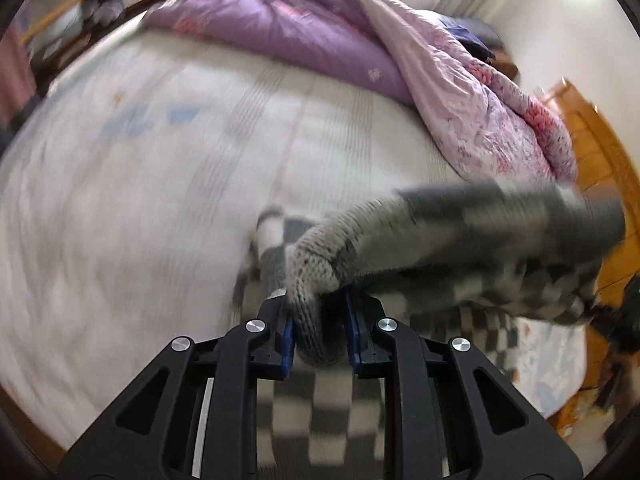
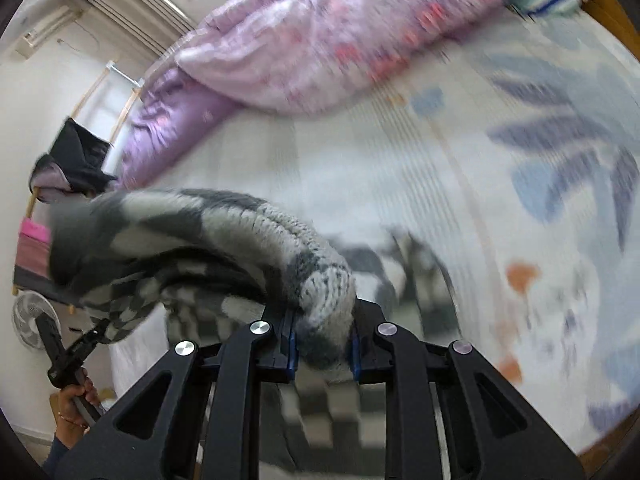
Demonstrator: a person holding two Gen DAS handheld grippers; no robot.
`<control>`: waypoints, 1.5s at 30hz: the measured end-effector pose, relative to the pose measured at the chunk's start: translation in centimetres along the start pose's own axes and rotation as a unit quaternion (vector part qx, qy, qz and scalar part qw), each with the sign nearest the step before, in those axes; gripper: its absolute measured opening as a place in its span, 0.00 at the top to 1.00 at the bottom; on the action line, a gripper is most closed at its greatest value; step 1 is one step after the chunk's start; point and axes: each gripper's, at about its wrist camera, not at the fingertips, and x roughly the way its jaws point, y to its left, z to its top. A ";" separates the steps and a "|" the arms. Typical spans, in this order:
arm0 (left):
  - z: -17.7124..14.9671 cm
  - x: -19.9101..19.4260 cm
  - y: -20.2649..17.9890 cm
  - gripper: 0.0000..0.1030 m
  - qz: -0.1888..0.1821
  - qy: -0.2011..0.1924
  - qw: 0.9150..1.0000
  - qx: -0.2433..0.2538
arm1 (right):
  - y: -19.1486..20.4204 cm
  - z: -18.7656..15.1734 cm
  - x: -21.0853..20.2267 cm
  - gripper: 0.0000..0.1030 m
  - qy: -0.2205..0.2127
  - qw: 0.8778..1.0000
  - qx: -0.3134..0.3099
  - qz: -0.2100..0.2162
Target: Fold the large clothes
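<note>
A grey and white checkered knit sweater [image 1: 460, 236] is stretched in the air above the bed between both grippers. My left gripper [image 1: 320, 320] is shut on one bunched end of it, and the rest hangs down below the fingers. In the right wrist view the same sweater [image 2: 208, 240] runs off to the left, and my right gripper [image 2: 322, 334] is shut on its other end. The left gripper [image 2: 90, 342] also shows at the far left of the right wrist view, held by a hand. Both views are blurred by motion.
The bed sheet [image 1: 160, 184] is white with blue and orange prints [image 2: 560, 184]. A bunched purple and pink quilt [image 1: 304, 36] lies along the far side [image 2: 320, 40]. A wooden bed frame [image 1: 588, 128] is at the right. A fan [image 2: 30, 320] and a clothes rack [image 2: 76, 156] stand beyond the bed.
</note>
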 end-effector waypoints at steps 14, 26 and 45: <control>-17.7 1.1 7.8 0.77 0.053 0.110 0.977 -0.172 | -6.3 -12.2 5.4 0.64 0.142 0.981 0.051 -0.121; -15.0 2.2 3.1 0.35 0.001 0.080 0.973 -0.215 | -6.2 -12.6 2.6 0.47 0.080 0.951 0.299 0.002; -17.1 9.0 1.7 0.81 0.105 0.181 0.967 -0.145 | -7.8 -12.8 11.8 0.87 0.127 0.966 0.188 -0.126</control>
